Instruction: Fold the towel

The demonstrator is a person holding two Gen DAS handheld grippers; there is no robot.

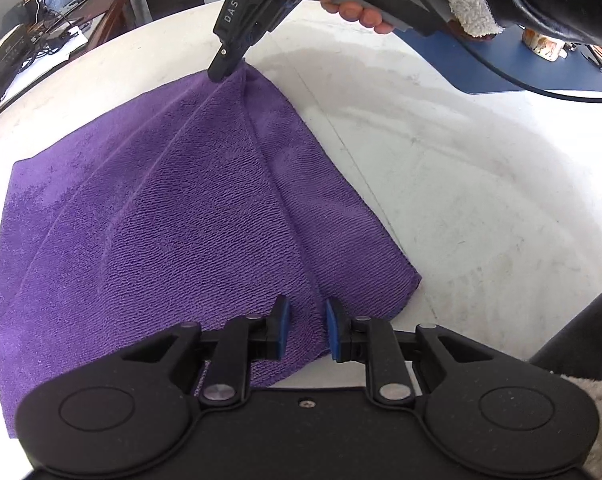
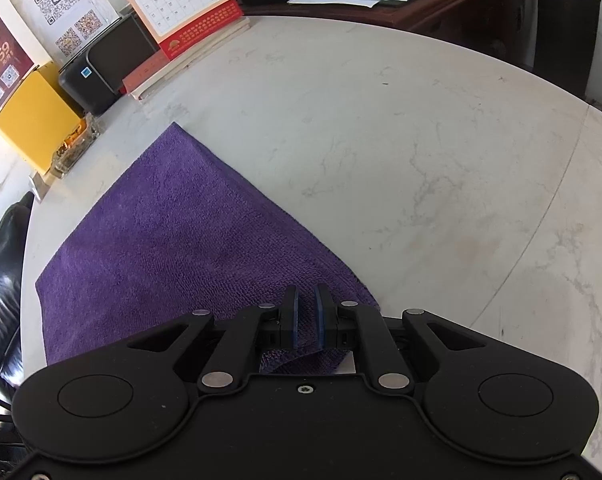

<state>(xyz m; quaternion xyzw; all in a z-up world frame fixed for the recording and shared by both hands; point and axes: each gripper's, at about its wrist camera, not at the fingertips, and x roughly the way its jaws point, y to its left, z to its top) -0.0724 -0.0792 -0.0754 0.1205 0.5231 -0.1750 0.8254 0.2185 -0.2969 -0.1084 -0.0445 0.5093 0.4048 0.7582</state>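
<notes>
A purple towel (image 1: 161,200) lies on the white marble table (image 1: 461,180), with a raised crease running between the two grippers. My left gripper (image 1: 307,308) is at the towel's near edge, its blue pads shut on that raised fold. At the far corner, my right gripper (image 1: 225,72) pinches the cloth, held by a hand in a fleece cuff. In the right wrist view the right gripper (image 2: 307,296) is shut on the towel (image 2: 173,240), and a bit of the held corner shows under the pads. The rest of the cloth lies flat towards the left.
A blue mat (image 1: 501,64) and a black cable lie beyond the right hand. At the table's (image 2: 421,160) far left stand a yellow box (image 2: 33,116), a black printer (image 2: 101,72), a desk calendar (image 2: 181,4) and a glass dish (image 2: 75,148). A black chair (image 2: 1,280) sits beside the table.
</notes>
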